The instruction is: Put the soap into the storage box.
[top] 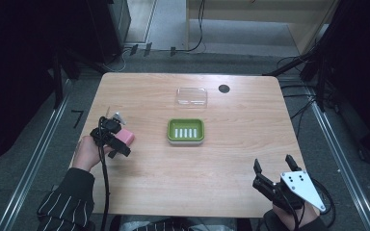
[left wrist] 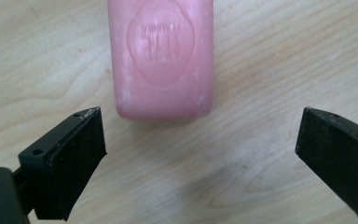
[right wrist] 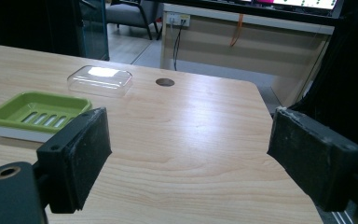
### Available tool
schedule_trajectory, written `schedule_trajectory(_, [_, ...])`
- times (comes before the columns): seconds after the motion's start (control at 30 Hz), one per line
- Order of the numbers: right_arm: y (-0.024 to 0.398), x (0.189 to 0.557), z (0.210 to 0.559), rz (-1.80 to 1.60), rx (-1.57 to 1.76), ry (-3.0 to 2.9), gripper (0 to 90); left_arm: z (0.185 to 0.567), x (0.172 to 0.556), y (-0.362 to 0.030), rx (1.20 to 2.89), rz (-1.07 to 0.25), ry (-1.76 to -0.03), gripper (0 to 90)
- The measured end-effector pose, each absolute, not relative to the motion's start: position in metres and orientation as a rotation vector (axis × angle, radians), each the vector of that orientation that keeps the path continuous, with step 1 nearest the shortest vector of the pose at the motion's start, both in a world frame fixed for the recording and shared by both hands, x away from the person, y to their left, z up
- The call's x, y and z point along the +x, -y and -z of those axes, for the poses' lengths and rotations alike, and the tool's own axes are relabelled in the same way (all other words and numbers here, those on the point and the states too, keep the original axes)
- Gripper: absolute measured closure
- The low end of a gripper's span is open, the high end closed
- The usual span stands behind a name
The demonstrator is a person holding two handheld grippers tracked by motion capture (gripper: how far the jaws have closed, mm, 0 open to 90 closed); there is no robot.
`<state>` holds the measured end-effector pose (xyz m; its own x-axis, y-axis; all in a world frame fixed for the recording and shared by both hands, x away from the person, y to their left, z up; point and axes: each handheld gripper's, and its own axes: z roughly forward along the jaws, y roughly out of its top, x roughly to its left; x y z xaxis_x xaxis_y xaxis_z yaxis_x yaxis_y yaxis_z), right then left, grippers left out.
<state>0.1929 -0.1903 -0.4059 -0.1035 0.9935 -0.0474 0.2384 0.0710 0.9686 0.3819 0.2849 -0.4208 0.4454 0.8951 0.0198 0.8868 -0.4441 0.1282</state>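
A pink bar of soap with an embossed oval stamp lies flat on the wooden table, seen at the left side as the soap in the high view. My left gripper hovers right over it, open, jaws wide on either side of the soap's near end, not touching it. A green soap dish with a slotted bottom sits mid-table; the dish is also in the right gripper view. Its clear lid lies behind it. My right gripper stands open at the front right edge, empty.
A small dark round hole marks the table's far right part. Cables and dark stands surround the table on the floor. Bare wood lies between the dish and my right gripper.
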Motion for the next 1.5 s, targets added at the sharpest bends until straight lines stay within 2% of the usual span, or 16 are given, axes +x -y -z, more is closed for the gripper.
schedule_trajectory(0.67, [0.189, 0.193, 0.406, -1.108, 1.291, -1.495, 12.7, 0.440, 0.415, -0.279, 2.593, -0.156, -1.654, 0.0])
schedule_trajectory(0.8, [0.190, 0.193, 0.406, -1.109, 1.292, -1.493, 12.7, 0.440, 0.418, -0.279, 2.588, -0.157, -1.649, 13.1])
schedule_trajectory(0.93, [0.190, 0.193, 0.406, -1.109, 1.292, -1.493, 12.7, 0.443, 0.421, -0.277, 2.598, -0.162, -1.642, 15.5])
schedule_trajectory(1.37, [0.190, 0.193, 0.406, -1.111, 1.293, -1.490, 12.7, 0.445, 0.420, -0.279, 2.584, -0.182, -1.656, 33.7])
schedule_trajectory(1.5, [0.190, 0.193, 0.406, -1.110, 1.293, -1.491, 12.7, 0.445, 0.419, -0.279, 2.592, -0.185, -1.650, 34.7])
